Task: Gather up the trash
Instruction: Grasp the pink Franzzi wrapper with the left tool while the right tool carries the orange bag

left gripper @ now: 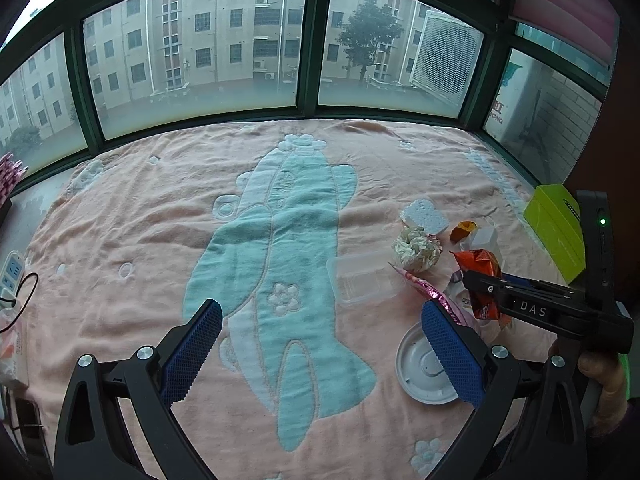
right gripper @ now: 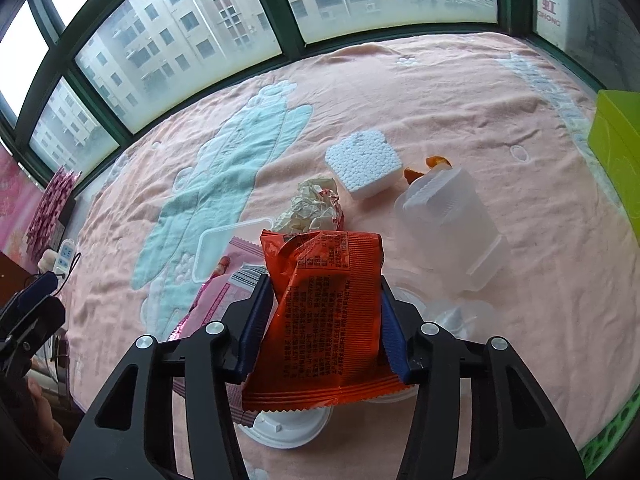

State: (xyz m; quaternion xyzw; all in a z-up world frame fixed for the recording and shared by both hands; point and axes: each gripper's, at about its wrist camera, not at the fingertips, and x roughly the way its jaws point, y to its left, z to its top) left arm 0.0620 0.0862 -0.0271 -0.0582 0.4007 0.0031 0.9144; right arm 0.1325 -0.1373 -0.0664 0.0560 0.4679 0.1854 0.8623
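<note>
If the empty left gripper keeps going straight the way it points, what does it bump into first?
Probably just the pink blanket, about where the teal cartoon shape is. The open left gripper has nothing between its fingers, and the trash pile sits off to its right. Depth is hard to judge.

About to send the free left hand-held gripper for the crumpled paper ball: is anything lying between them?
Yes. The clear plastic tray lies on the blanket between the open left hand-held gripper and the crumpled paper ball; the pink foil wrapper sits just to the tray's right.

Crumpled orange snack wrapper [right gripper: 324,312] pinched upright above scattered trash [right gripper: 312,208].
</note>
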